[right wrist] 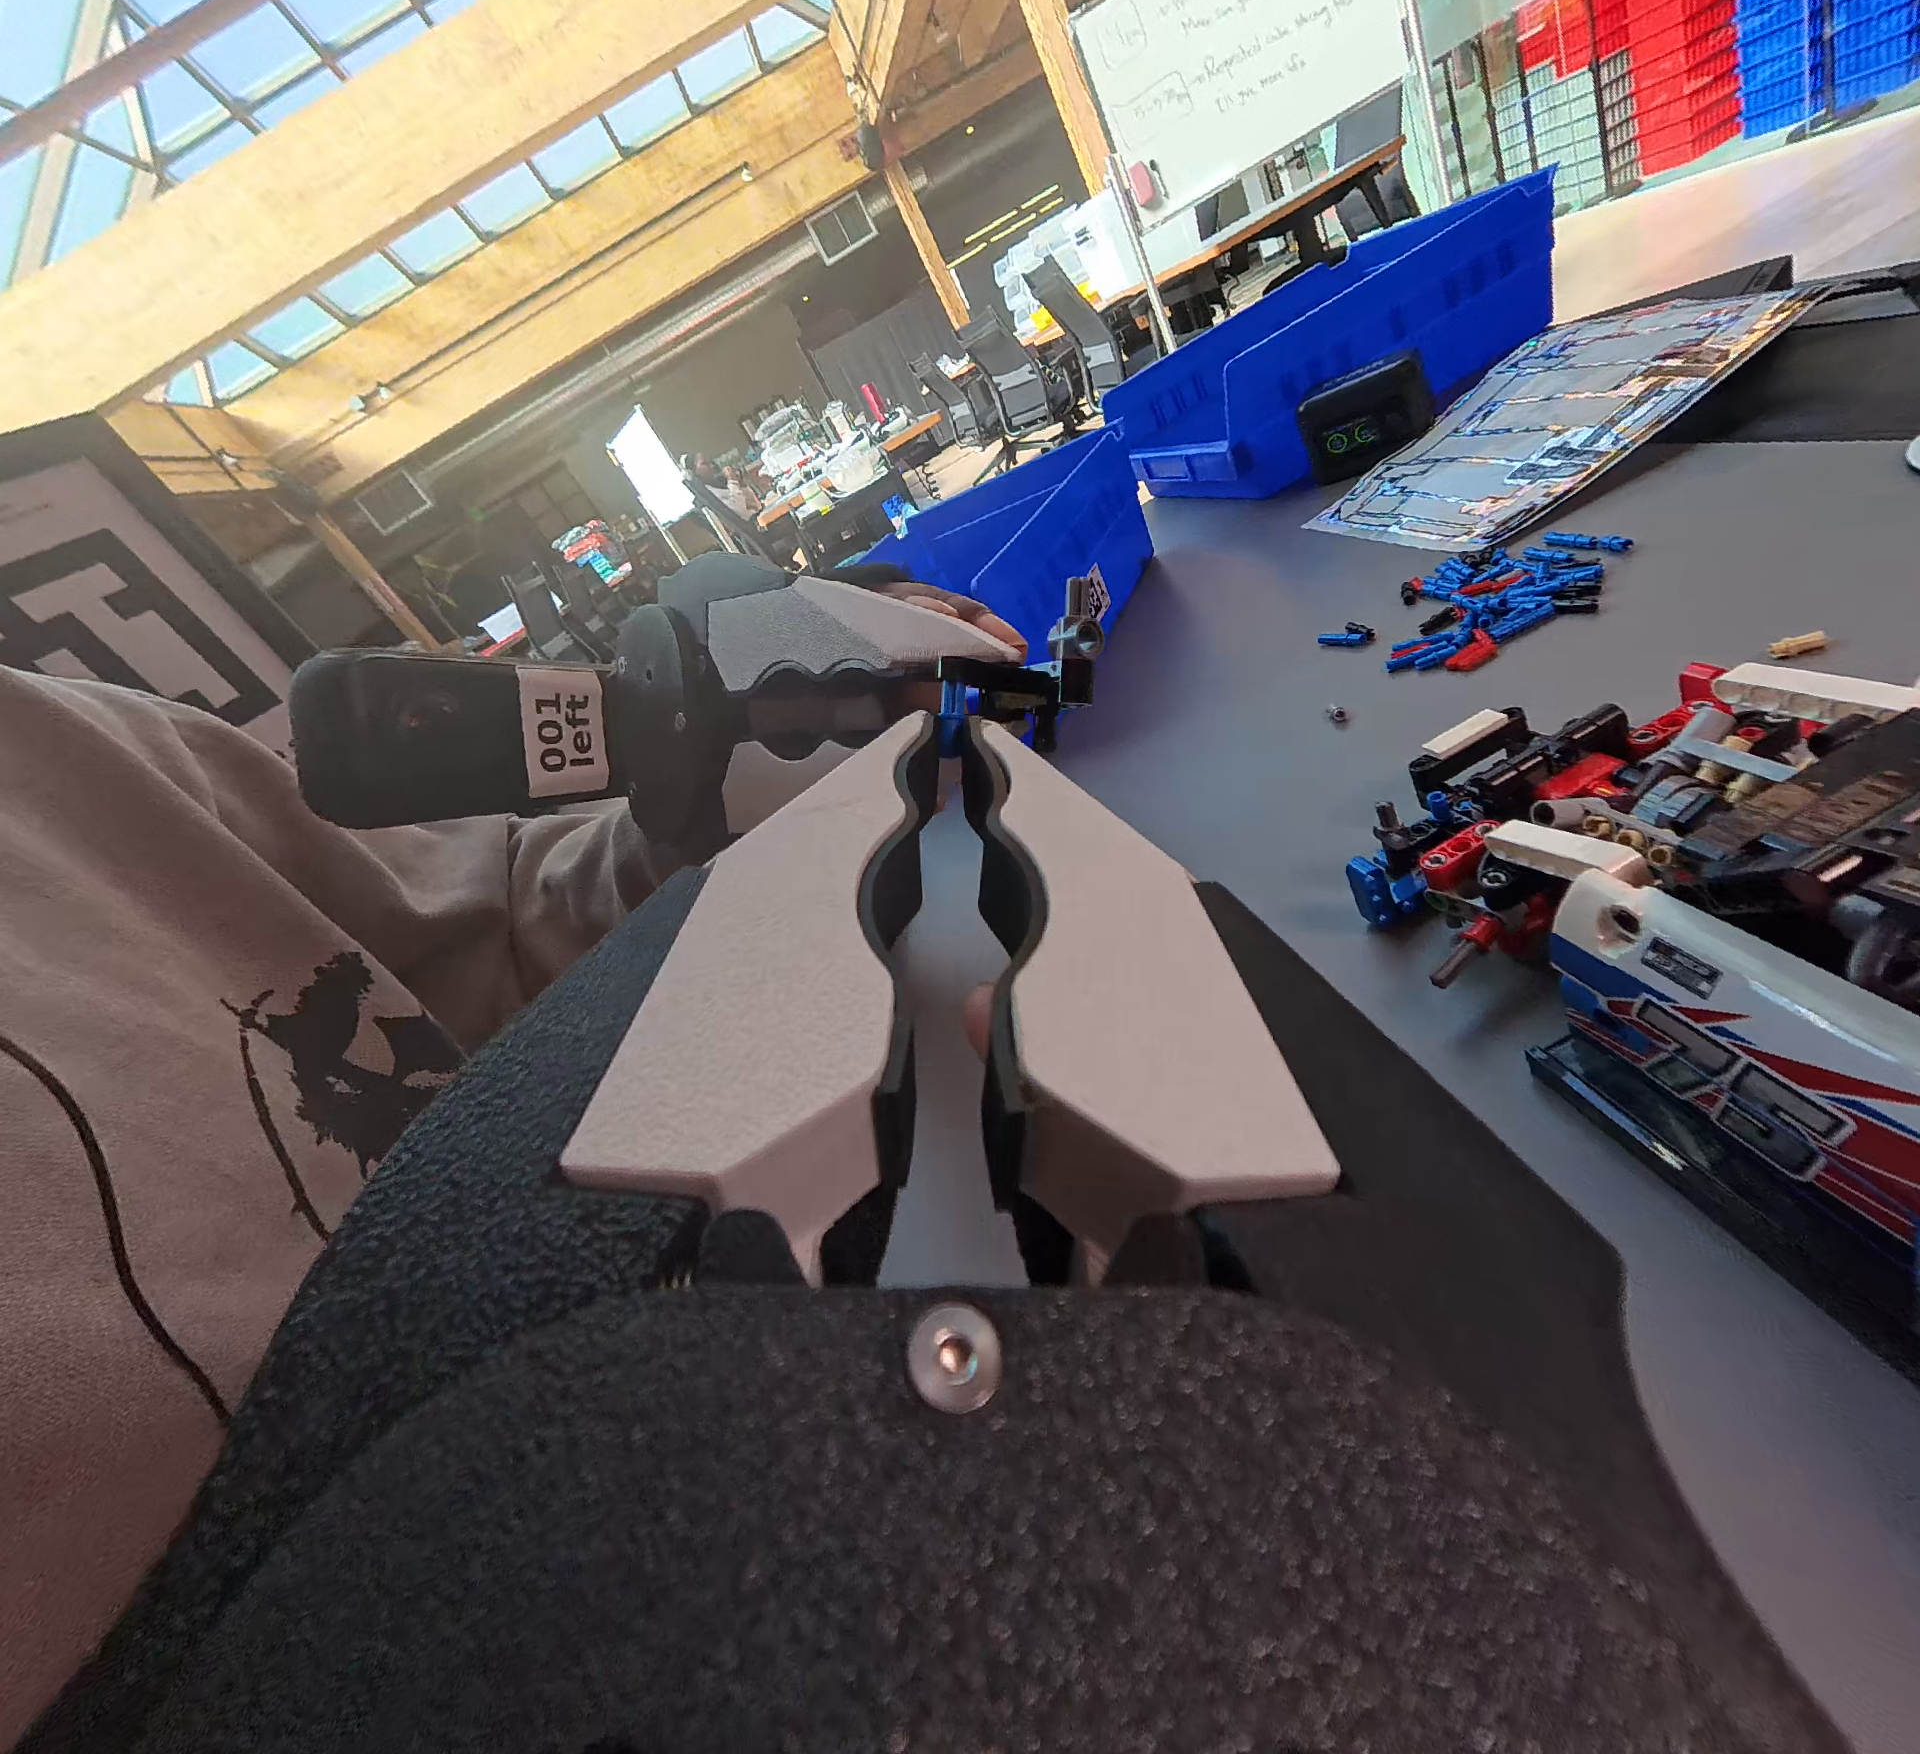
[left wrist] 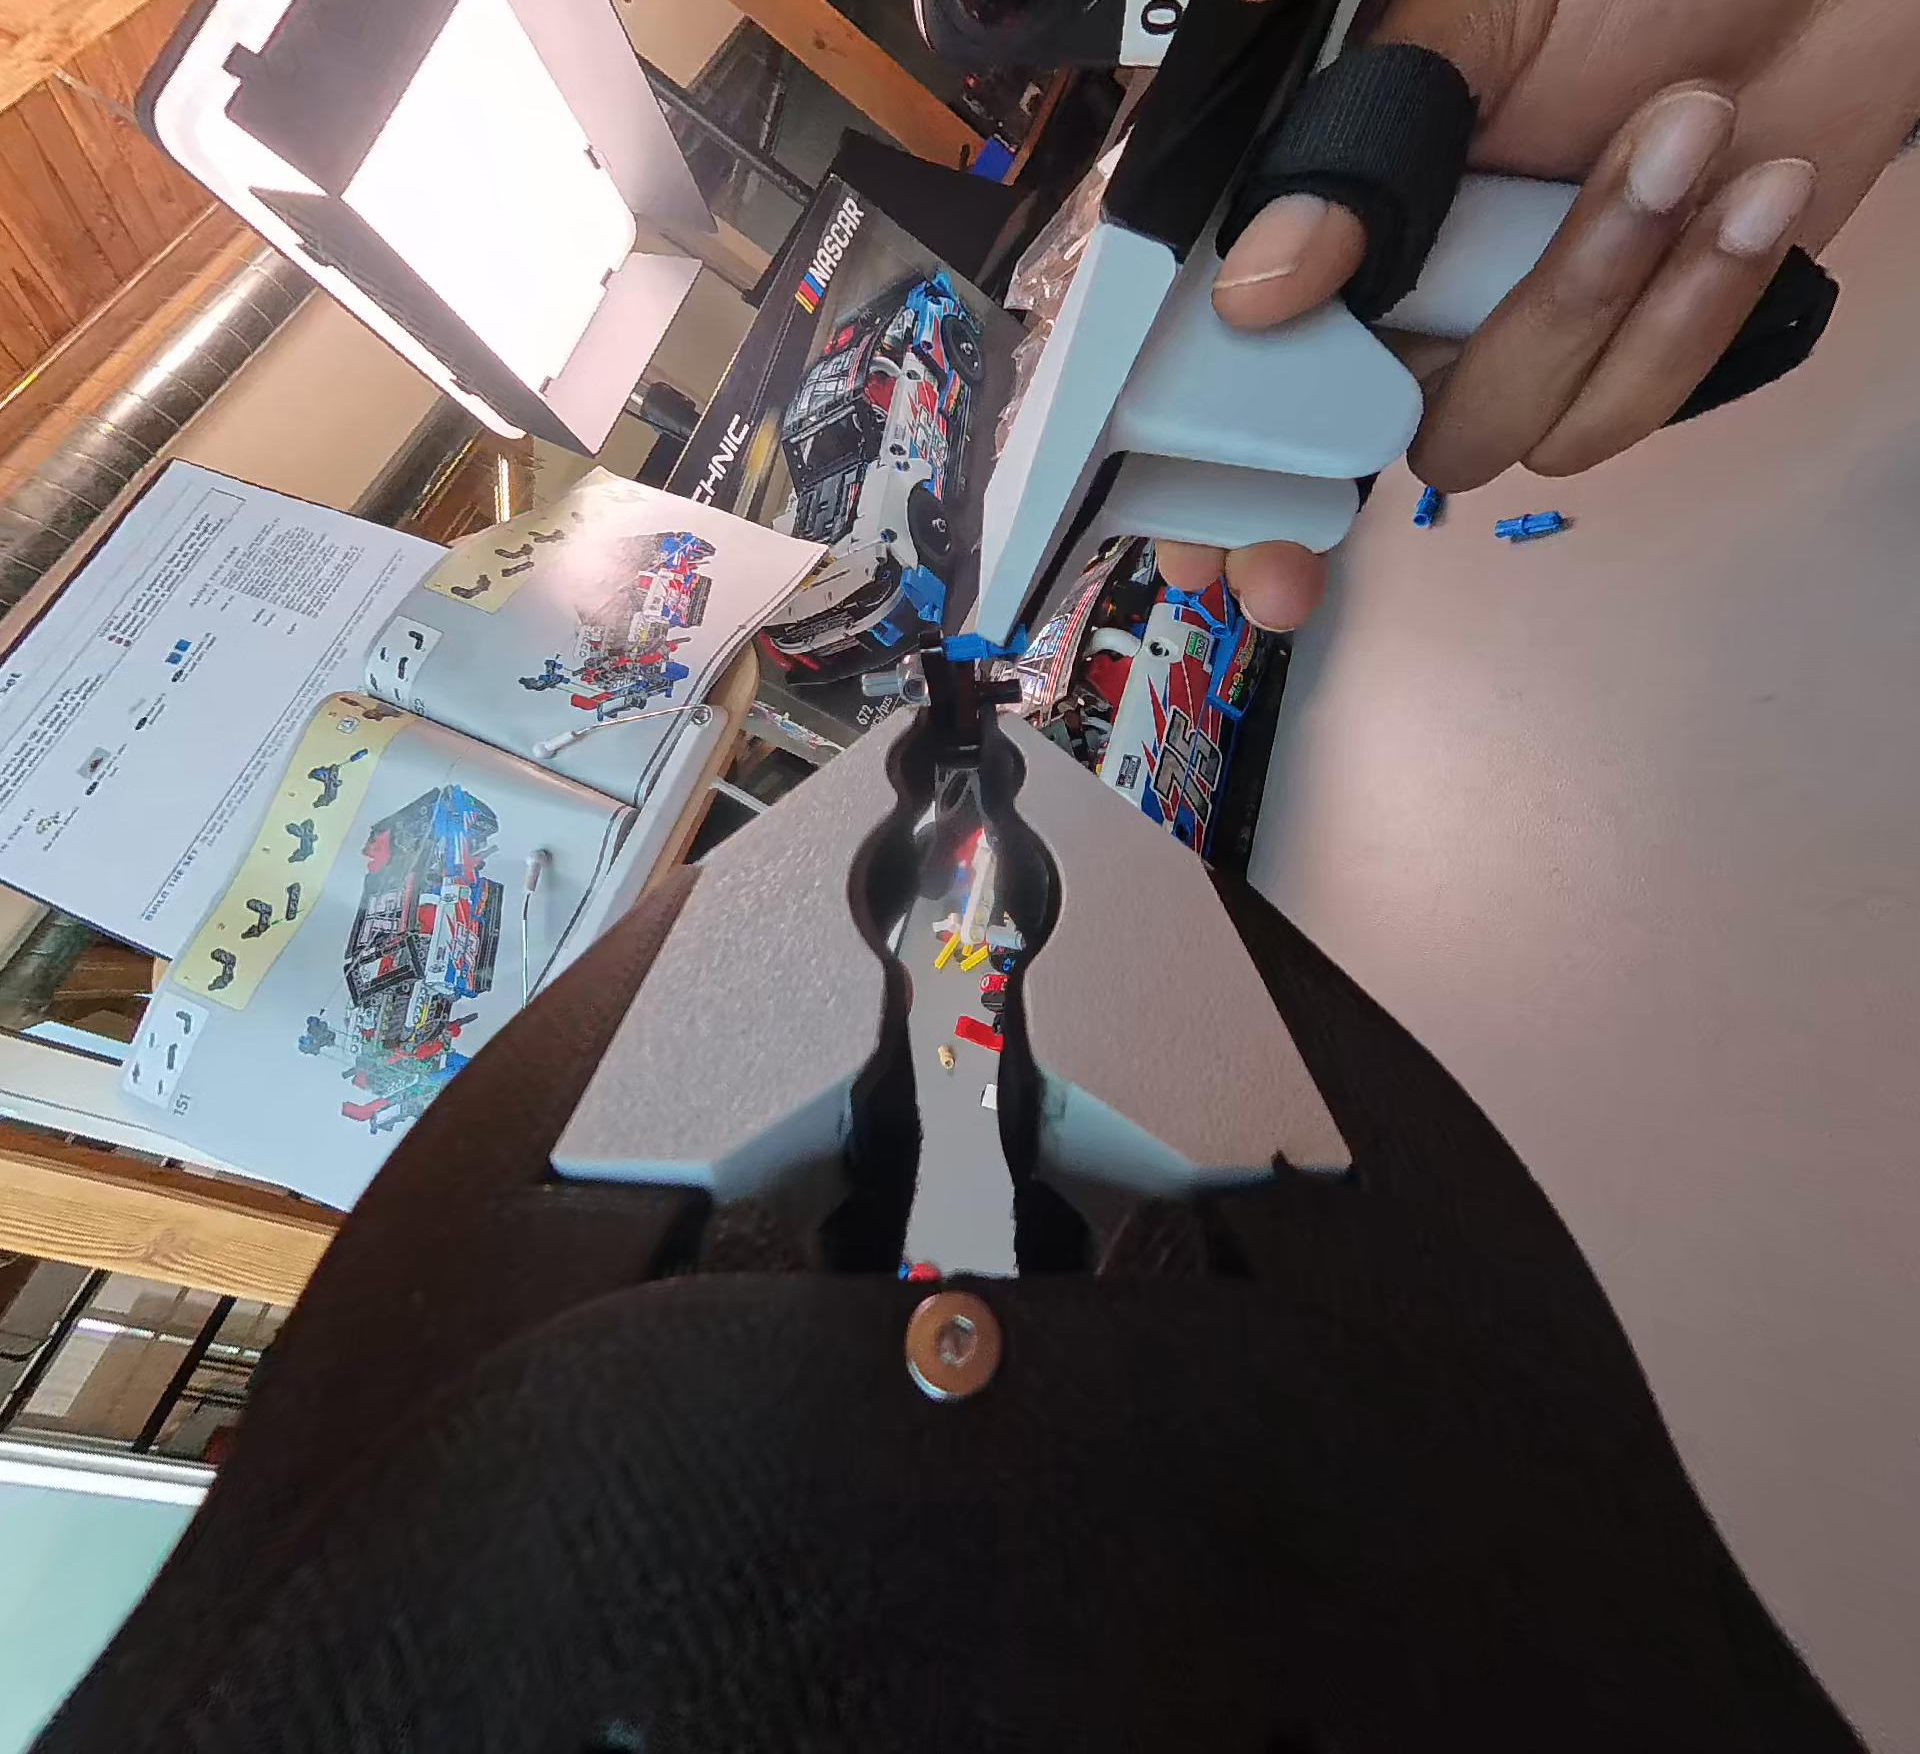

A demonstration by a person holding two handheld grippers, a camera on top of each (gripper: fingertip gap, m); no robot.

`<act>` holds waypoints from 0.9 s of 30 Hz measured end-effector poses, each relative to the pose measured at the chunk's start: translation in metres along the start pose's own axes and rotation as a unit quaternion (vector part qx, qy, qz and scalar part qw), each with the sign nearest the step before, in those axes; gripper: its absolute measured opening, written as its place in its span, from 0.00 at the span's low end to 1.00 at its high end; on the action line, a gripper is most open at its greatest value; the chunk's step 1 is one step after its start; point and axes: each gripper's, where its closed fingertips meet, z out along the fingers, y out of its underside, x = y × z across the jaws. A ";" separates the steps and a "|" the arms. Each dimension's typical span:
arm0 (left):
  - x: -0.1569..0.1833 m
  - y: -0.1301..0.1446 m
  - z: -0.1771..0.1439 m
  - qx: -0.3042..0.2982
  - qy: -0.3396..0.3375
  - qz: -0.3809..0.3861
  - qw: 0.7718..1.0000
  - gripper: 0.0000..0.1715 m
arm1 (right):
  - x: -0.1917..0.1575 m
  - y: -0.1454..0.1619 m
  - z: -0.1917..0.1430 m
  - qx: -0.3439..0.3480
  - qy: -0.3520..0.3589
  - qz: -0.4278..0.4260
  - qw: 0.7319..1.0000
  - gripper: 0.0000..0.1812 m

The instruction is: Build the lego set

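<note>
My left gripper [left wrist: 958, 730] is shut on a small black Lego sub-assembly [left wrist: 954, 681] with a grey connector at its end [right wrist: 1078, 639], held in the air above the table. My right gripper [right wrist: 943, 730] is shut on a blue pin [right wrist: 951, 705], and its tip touches the black sub-assembly [right wrist: 1003, 678]. In the left wrist view the right gripper [left wrist: 995, 642] comes in from the upper right, held by a hand. In the right wrist view the left gripper [right wrist: 1003, 655] comes in from the left. The partly built race car [right wrist: 1714, 883] lies on the grey table at the right.
A pile of blue and red pins [right wrist: 1496, 587] lies beyond the car. Blue bins [right wrist: 1351, 374] and a sticker sheet [right wrist: 1558, 421] stand farther back. The open instruction booklet [left wrist: 416, 821], the set's box [left wrist: 883, 416] and a bright lamp panel [left wrist: 416, 146] are at the left. Two loose blue pins [left wrist: 1527, 525] lie on the table. Both grippers' tips are close together, under 4 cm apart.
</note>
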 end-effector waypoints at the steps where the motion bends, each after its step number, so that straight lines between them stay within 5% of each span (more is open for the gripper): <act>1: 0.000 0.001 0.000 -0.002 0.001 -0.003 1.000 0.04 | 0.000 0.001 0.000 0.002 0.003 0.002 1.000 0.00; 16: 0.013 0.005 0.002 -0.030 0.024 0.047 0.998 0.04 | 0.005 0.004 0.001 -0.016 0.048 -0.045 0.998 0.00; 27: 0.019 0.013 0.008 -0.046 0.041 -0.009 0.998 0.04 | 0.017 0.008 0.000 -0.019 0.081 -0.028 0.996 0.00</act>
